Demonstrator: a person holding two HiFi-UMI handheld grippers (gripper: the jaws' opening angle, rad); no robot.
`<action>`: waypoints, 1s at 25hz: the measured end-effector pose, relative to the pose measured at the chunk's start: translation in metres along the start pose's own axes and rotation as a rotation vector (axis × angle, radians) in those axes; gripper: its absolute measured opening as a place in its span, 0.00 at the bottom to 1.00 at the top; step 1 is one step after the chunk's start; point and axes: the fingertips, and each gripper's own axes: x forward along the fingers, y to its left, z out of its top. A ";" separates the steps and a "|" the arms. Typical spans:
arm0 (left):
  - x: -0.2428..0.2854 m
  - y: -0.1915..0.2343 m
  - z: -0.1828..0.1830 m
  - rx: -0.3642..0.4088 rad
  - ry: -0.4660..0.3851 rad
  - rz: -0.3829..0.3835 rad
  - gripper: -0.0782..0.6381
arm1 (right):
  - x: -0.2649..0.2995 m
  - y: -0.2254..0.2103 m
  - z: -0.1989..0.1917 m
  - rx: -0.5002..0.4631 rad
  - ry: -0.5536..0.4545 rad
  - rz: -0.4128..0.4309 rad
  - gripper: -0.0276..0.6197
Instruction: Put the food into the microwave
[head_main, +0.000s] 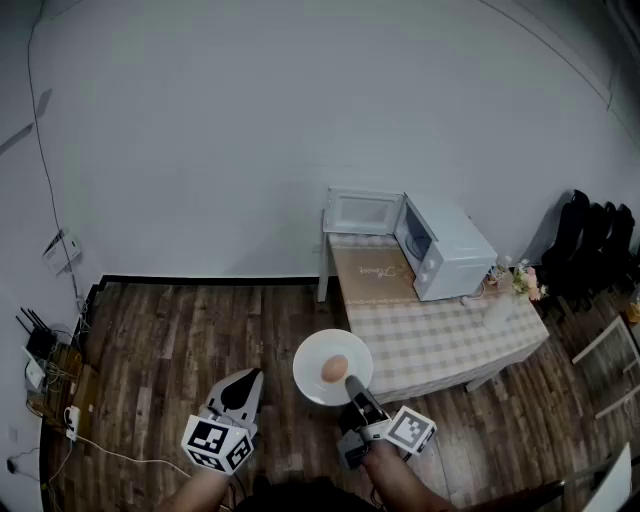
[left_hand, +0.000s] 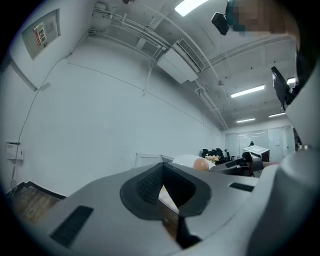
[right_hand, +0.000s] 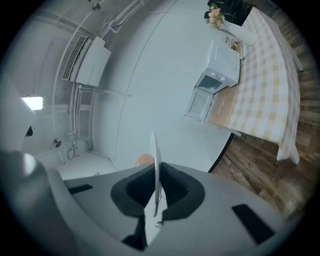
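Now; right claw (right_hand: 156, 172) clamps plate (right_hand: 154, 147) rim; egg (right_hand: 144, 160) half hidden behind plate

a checked-cloth table (head_main: 460, 340) stands on dark wood floor (head_main: 180, 340) by white walls (head_main: 250, 130).

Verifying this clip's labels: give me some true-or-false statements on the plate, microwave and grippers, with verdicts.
1. The right gripper grips the plate by its rim. True.
2. The microwave has its door shut. False: the door stands open.
3. The plate rests on the table. False: it is held in the air.
4. The left gripper carries nothing. True.
5. One round brownish food item lies on the plate. True.
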 end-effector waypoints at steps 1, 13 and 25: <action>-0.001 0.000 0.000 0.006 -0.001 -0.004 0.12 | 0.000 -0.001 0.000 -0.007 -0.001 -0.005 0.08; 0.004 0.005 -0.001 -0.006 0.008 -0.004 0.12 | 0.008 0.002 0.001 -0.019 -0.014 -0.004 0.08; -0.005 0.024 -0.005 -0.027 0.012 -0.030 0.12 | 0.024 0.012 -0.008 -0.097 -0.059 -0.006 0.08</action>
